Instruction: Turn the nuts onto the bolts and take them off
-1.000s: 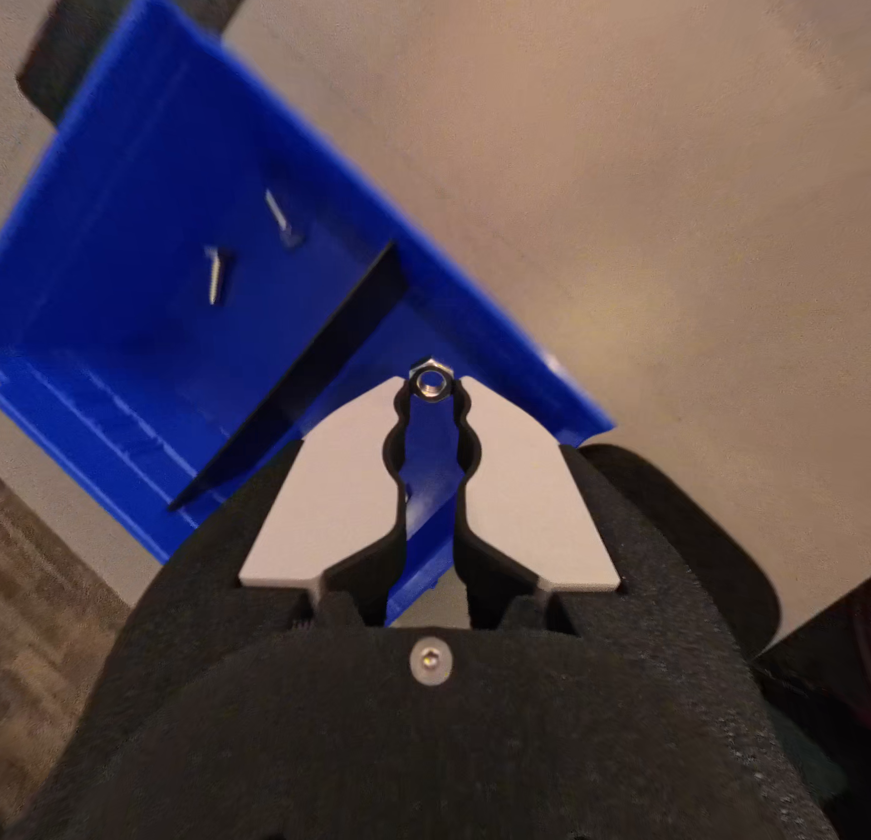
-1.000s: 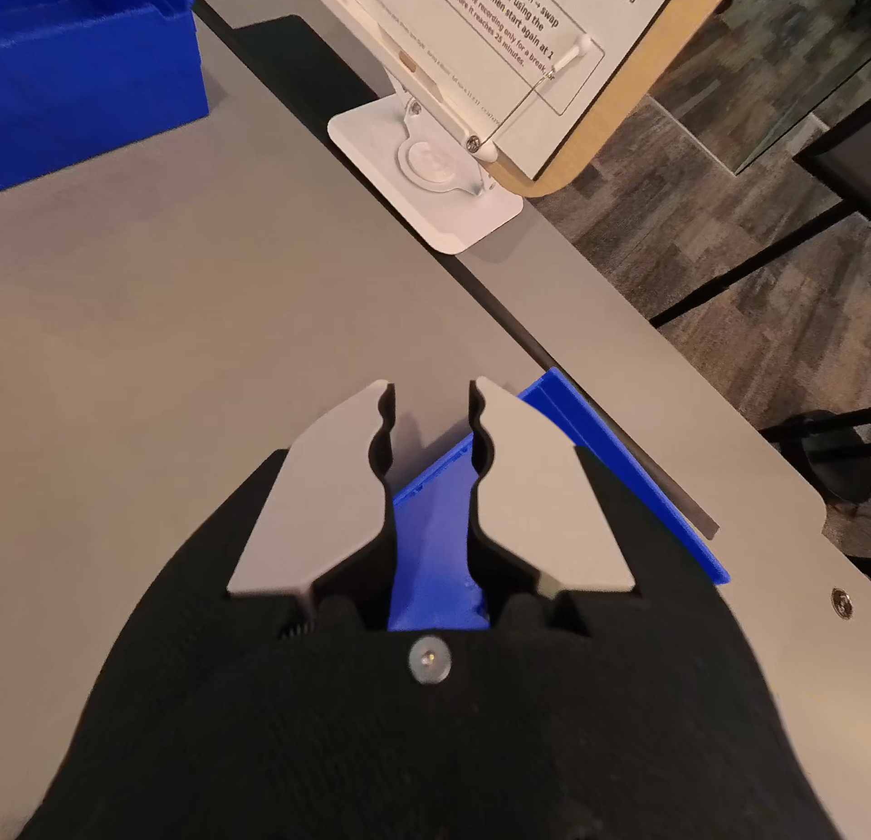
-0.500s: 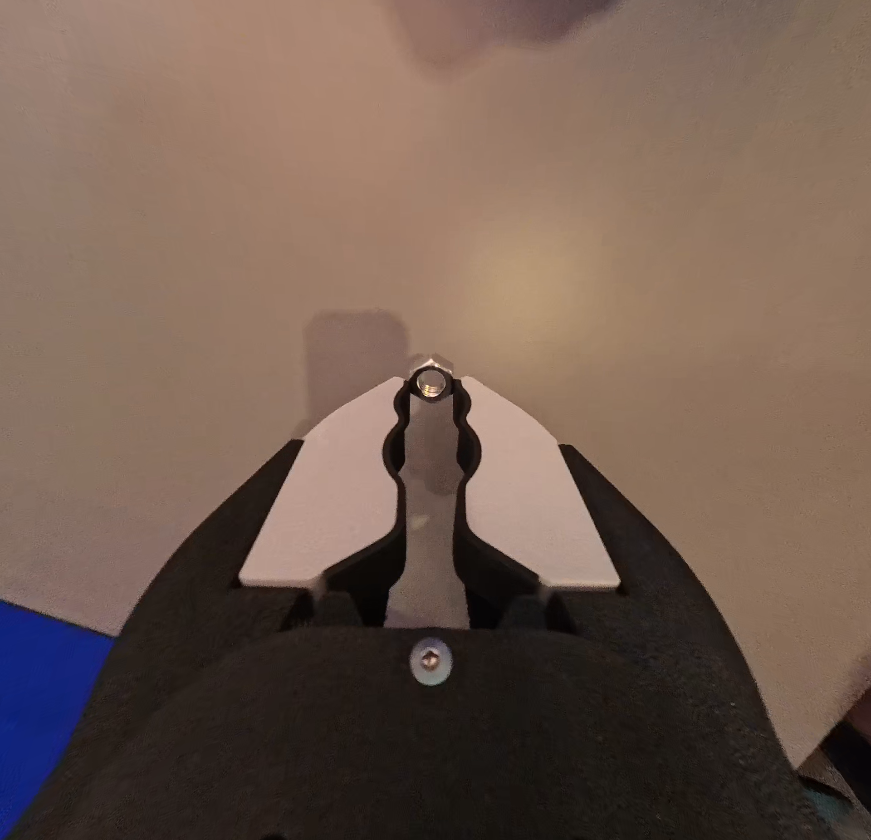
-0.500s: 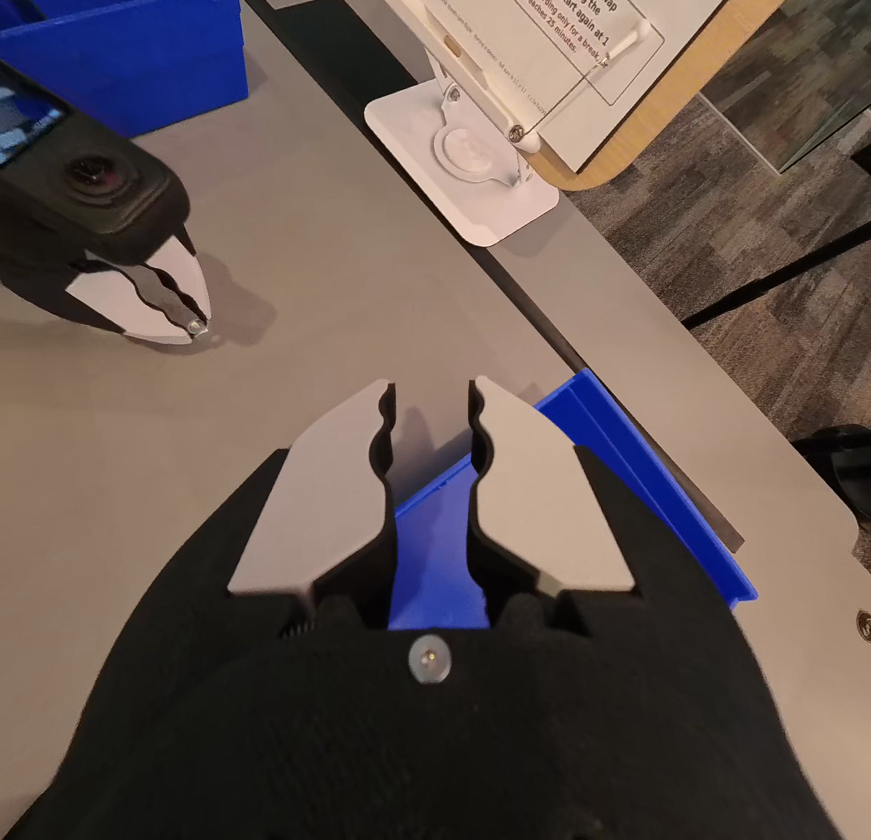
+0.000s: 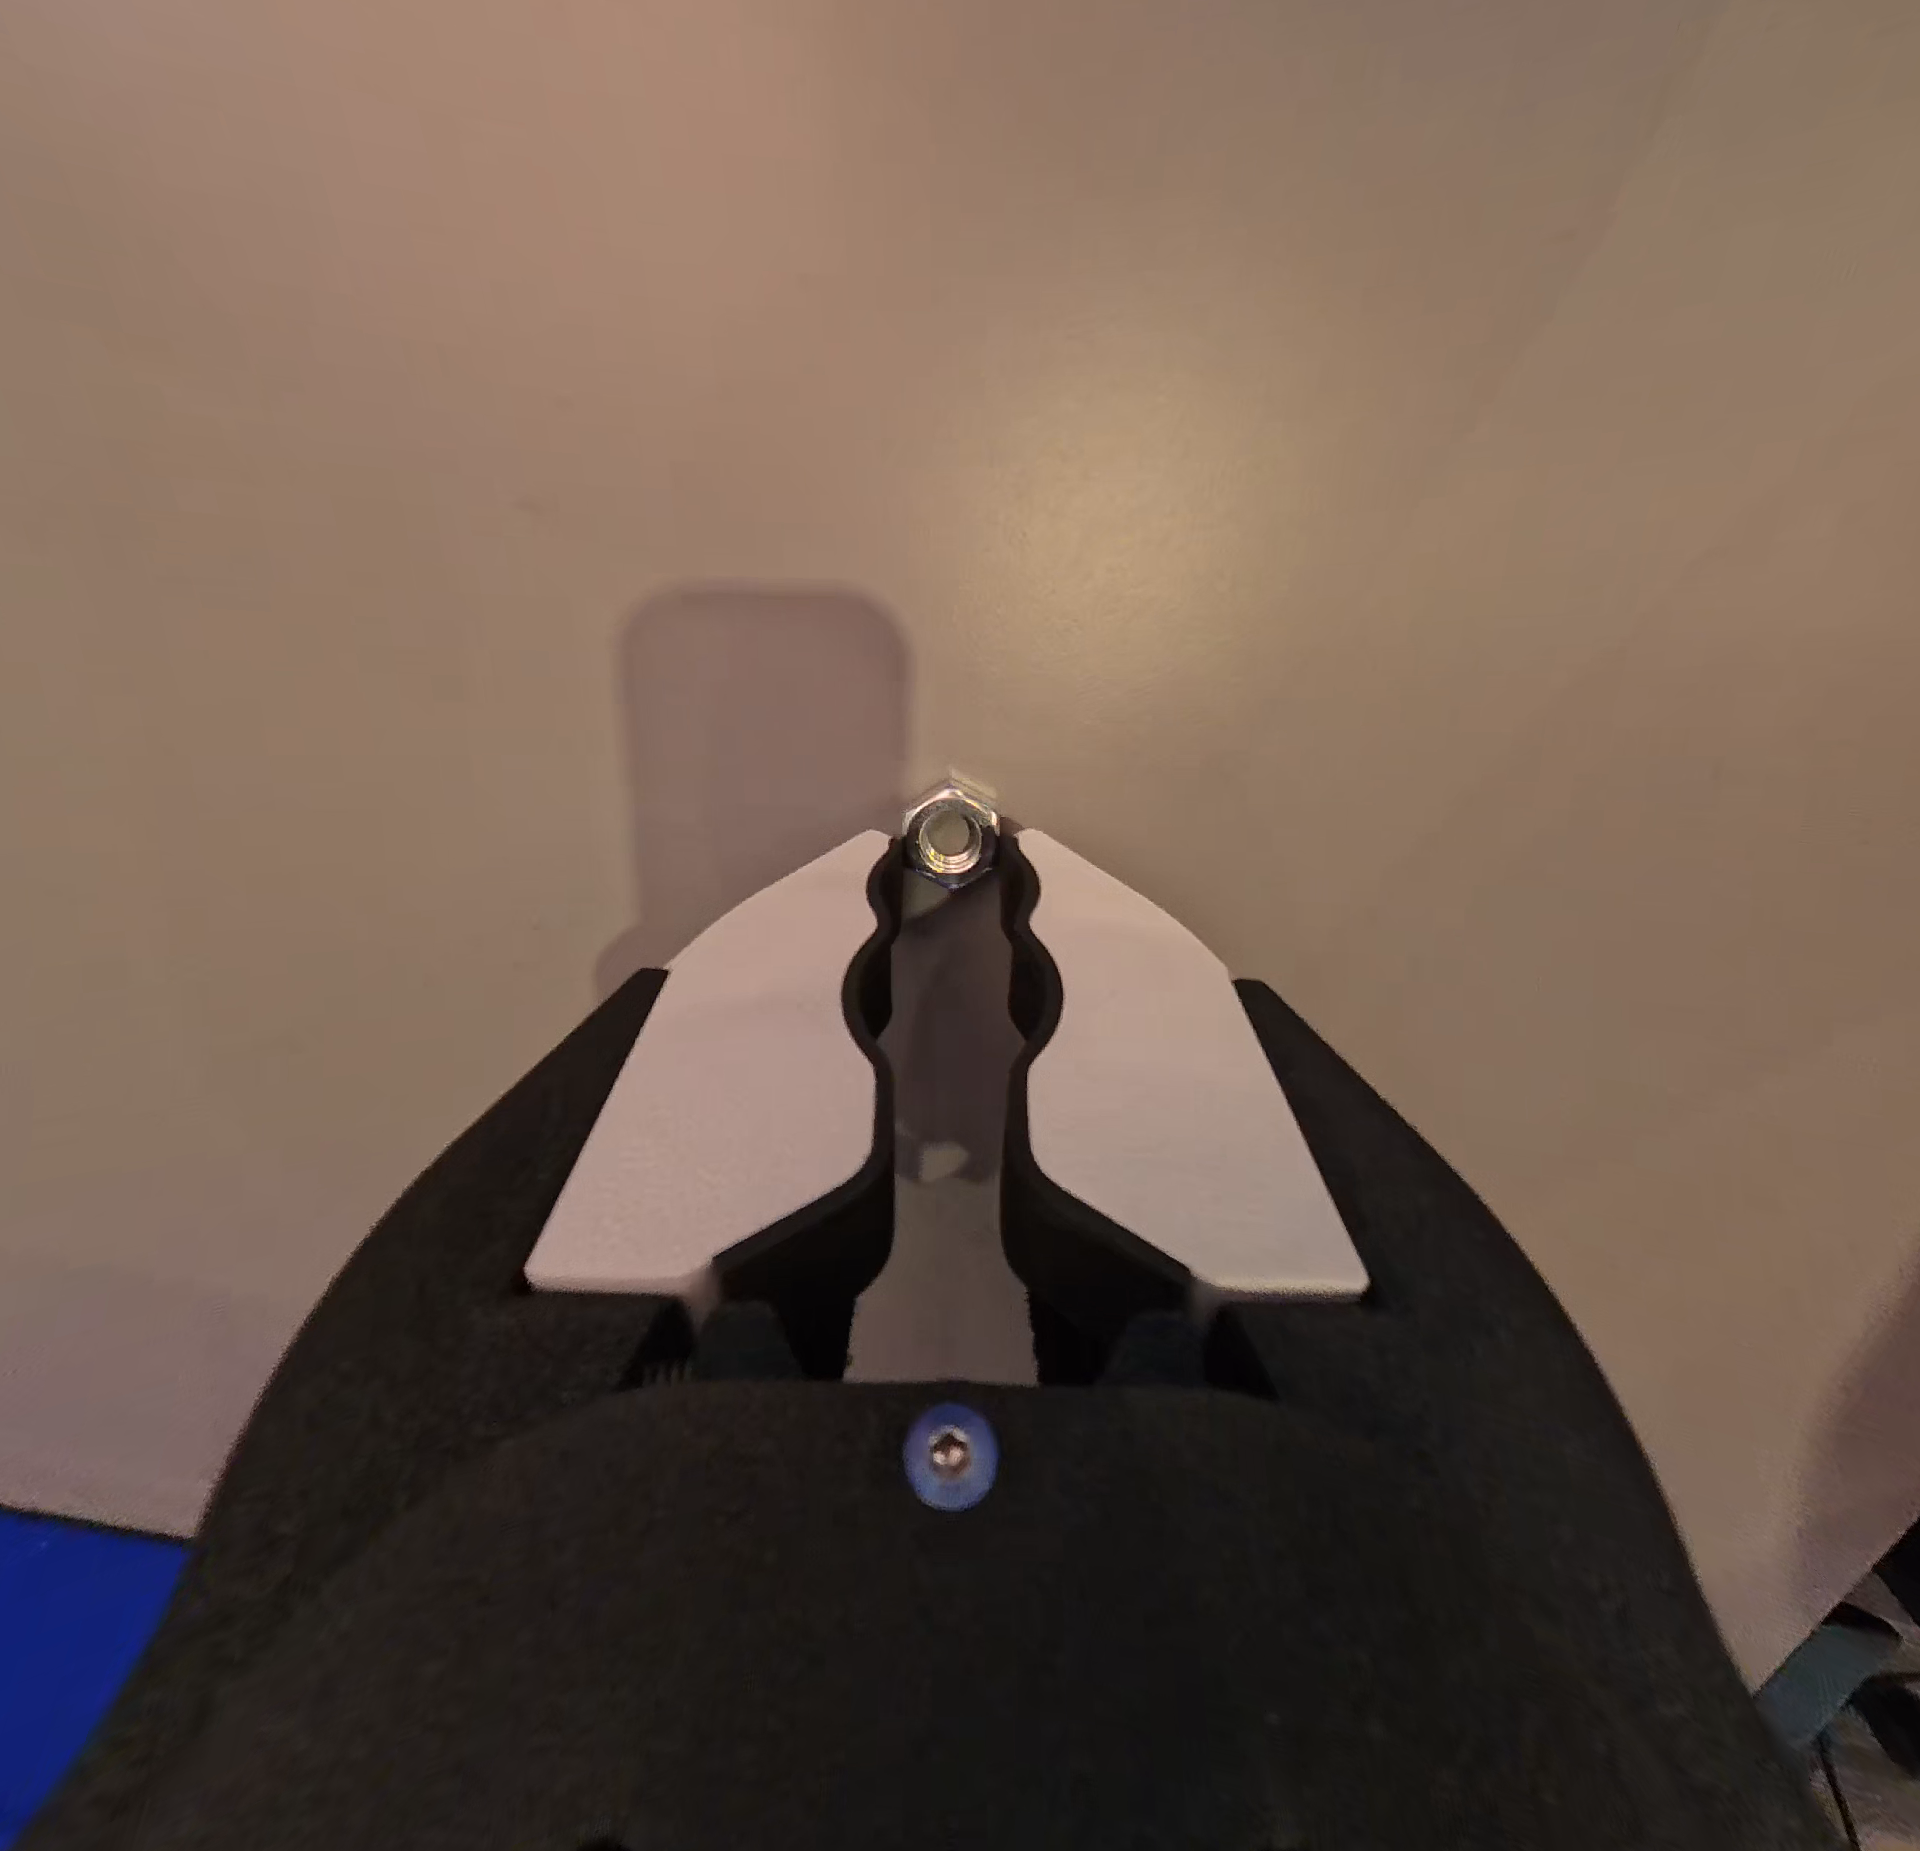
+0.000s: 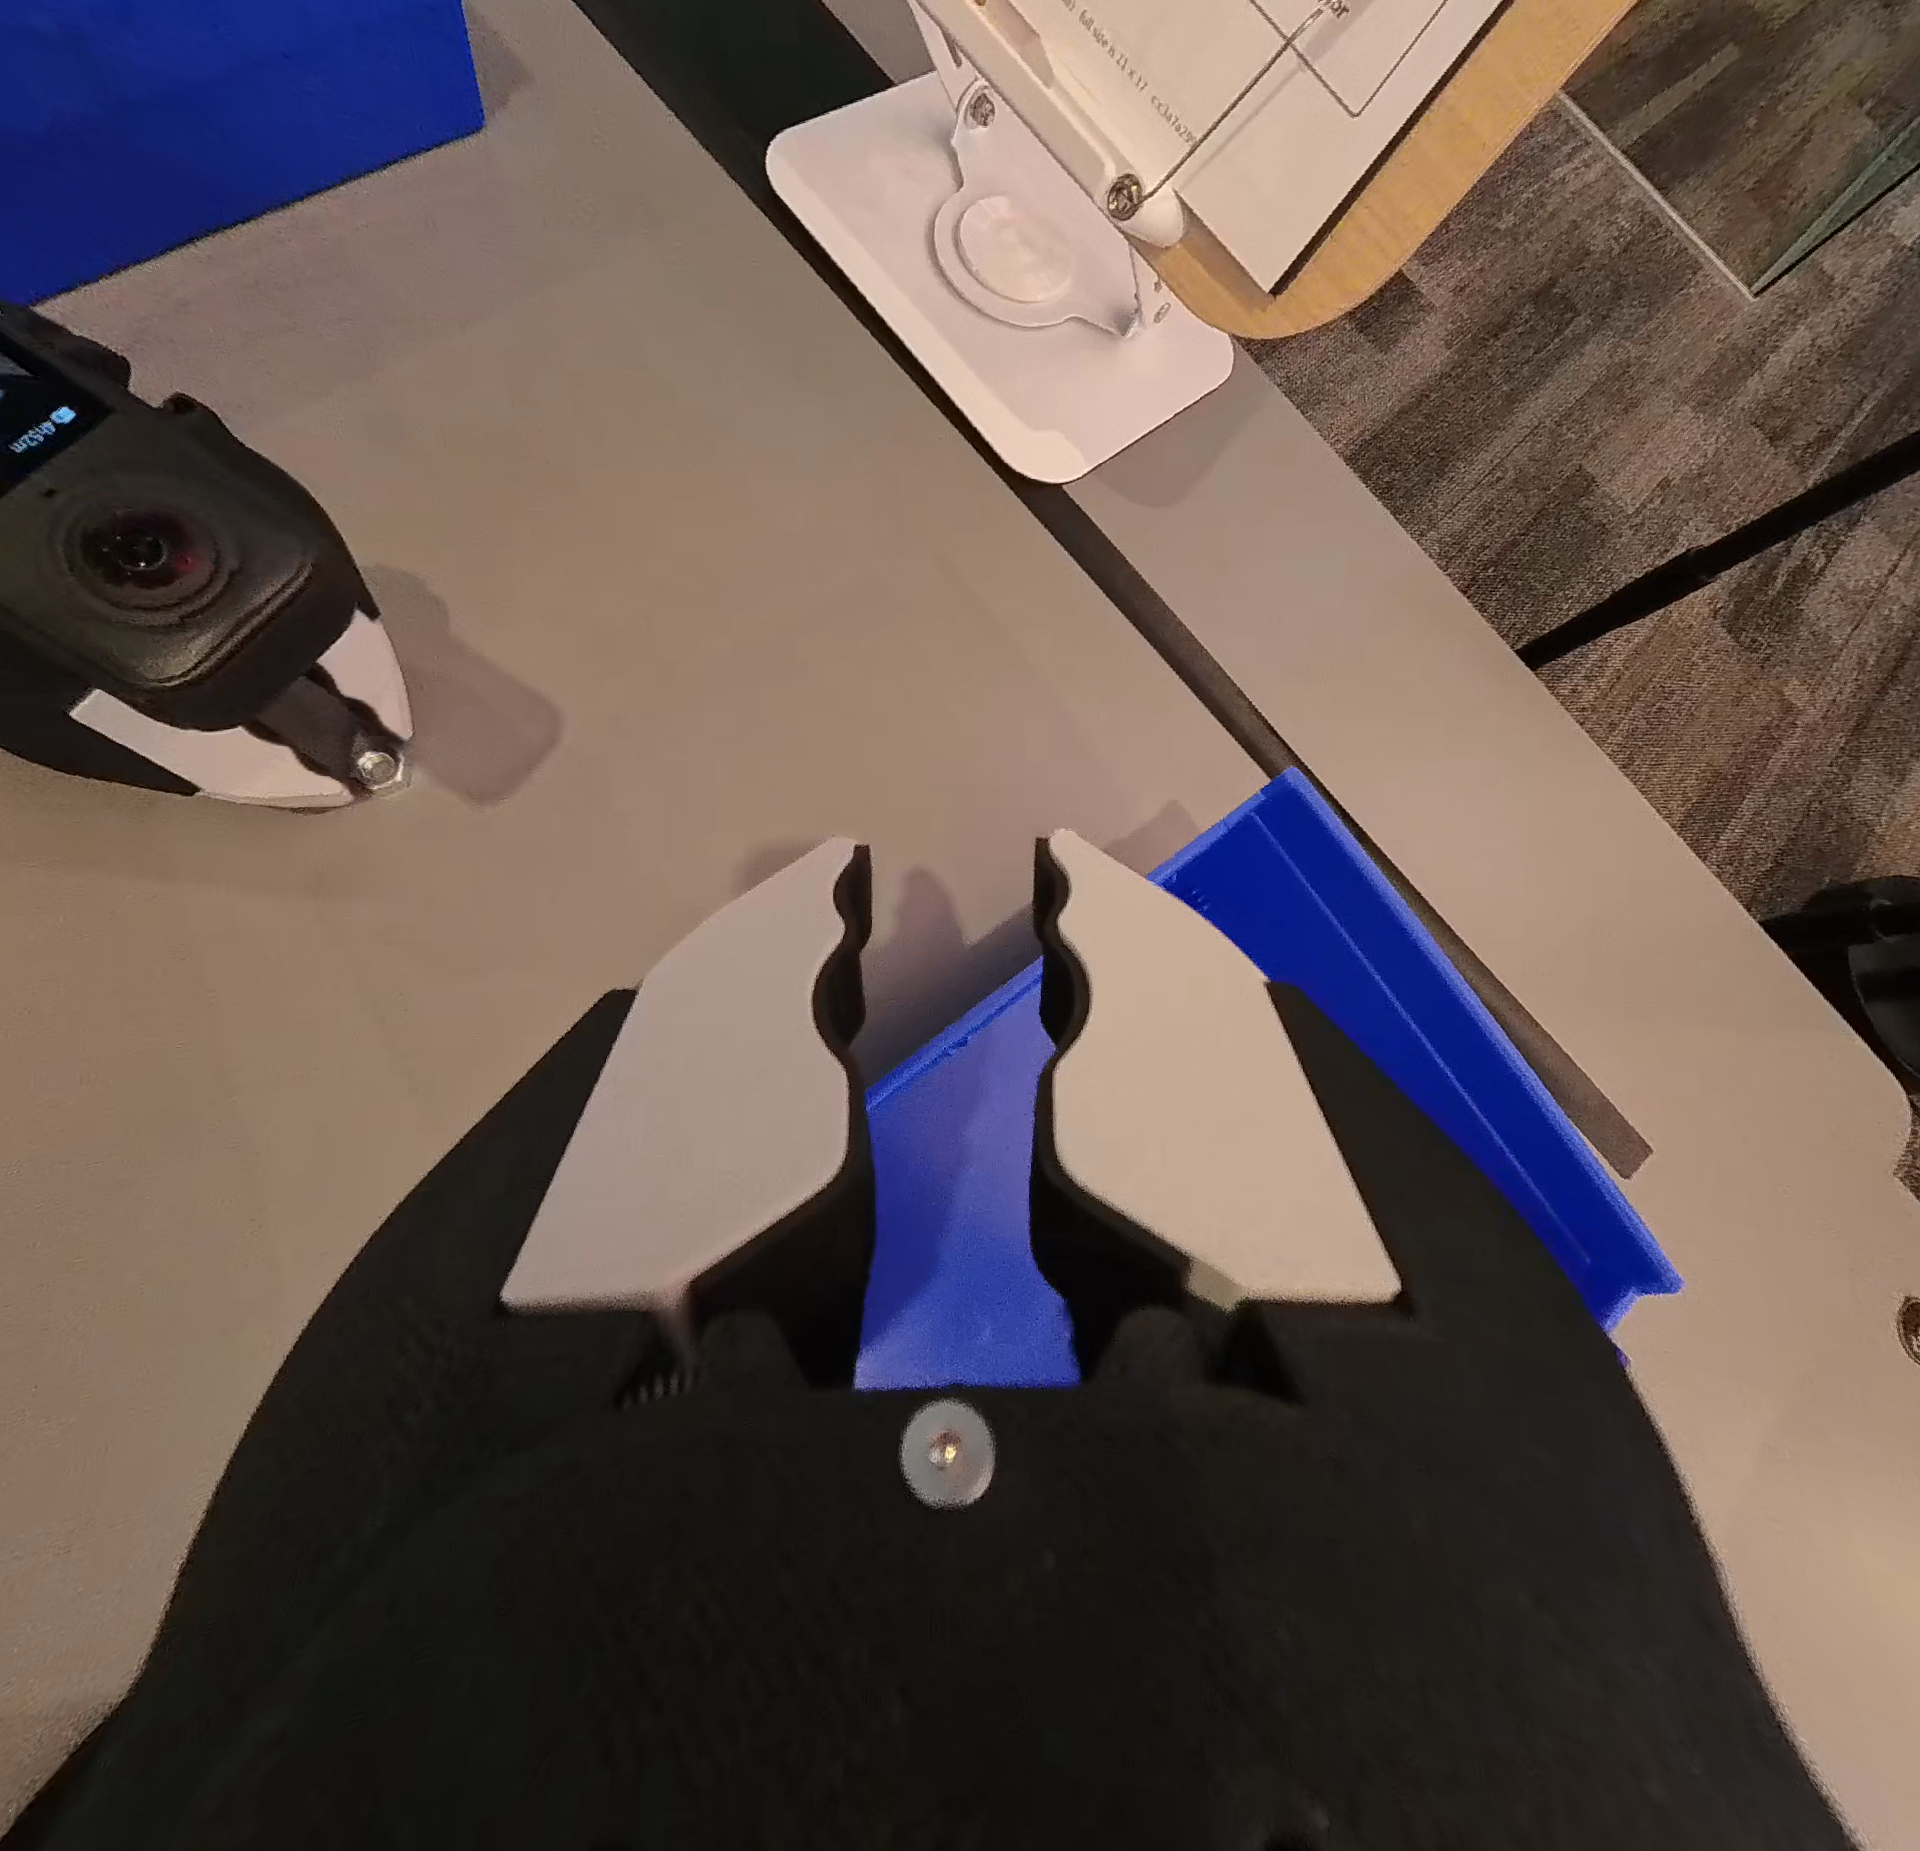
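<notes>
Pinched at the very tips of the left gripper (image 5: 951,845) is a small steel nut (image 5: 949,838), its jaws closed on two opposite flats. The threaded hole faces back along the jaws toward the camera, so the nut's axis runs roughly in line with the fingers, and it sits low over the grey bench (image 5: 1247,399), perhaps touching it; I cannot tell which. Beyond the tips there is only bare bench and the gripper's shadow.

The right gripper (image 6: 951,871) holds nothing: its jaws stand parted with an empty gap between them. Directly beneath and just right of them lies a blue bin (image 6: 1382,1053), its near rim passing under the right finger. Whether a bolt lies inside is hidden by the gripper body. Well off to the left of these jaws, at about the level of their tips, sits the left gripper with the nut showing at its tips in the right wrist view (image 6: 374,764). Farther ahead and to the right stands a white document stand (image 6: 997,274), and far left a second blue bin (image 6: 229,87).

No bolt is visible, so the free right gripper is likely the one to fetch it
</notes>
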Demonstrator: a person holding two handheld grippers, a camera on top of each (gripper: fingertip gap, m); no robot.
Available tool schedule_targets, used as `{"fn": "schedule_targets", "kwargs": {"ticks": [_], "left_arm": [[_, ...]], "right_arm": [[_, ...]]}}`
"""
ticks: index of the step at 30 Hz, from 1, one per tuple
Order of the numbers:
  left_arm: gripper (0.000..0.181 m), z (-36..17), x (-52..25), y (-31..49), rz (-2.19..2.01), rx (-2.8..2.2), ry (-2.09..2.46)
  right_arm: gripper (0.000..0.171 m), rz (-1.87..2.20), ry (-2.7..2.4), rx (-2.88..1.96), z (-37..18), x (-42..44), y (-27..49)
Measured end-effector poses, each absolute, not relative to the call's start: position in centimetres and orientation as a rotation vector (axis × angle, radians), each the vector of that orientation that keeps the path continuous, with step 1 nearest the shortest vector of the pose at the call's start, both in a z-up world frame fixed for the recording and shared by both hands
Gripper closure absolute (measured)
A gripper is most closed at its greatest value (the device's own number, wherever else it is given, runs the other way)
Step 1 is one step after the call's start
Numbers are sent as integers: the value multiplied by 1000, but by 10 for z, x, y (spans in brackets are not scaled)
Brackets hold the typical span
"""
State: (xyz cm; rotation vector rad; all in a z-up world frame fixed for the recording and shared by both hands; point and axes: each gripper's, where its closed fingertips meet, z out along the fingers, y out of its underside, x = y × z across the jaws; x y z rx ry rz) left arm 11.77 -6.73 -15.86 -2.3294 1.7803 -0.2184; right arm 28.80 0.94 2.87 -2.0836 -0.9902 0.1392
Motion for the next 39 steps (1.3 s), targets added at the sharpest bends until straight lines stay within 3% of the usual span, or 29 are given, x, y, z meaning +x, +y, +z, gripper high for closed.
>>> {"fn": "schedule_targets", "kwargs": {"ticks": [4,7,11,13,16,21,29,39], "left_arm": [[156,-140,113,-62,-231,-2266,1738],[156,-91,98,-59,-365,-2208,1623],[156,-17,22,-24,-238,-2090,1475],[158,-4,-35,9,-75,-2090,1409],[161,-23,-106,44,-13,-2258,1374],[159,-74,-138,81,-111,-2407,1378],[150,-119,-136,117,-59,-2612,931],[148,-141,-139,123,-2,-2705,841]], "right_arm": [[141,162,-998,-2075,29,288,6],[140,163,-972,-2072,31,295,6],[141,176,-920,-2043,38,298,10],[140,142,-919,-2039,38,299,14],[140,94,-955,-2060,30,295,18],[139,23,-1005,-2105,15,288,24],[139,-31,-991,-2176,-2,294,31],[139,-72,-1018,-2211,-12,301,33]]}}
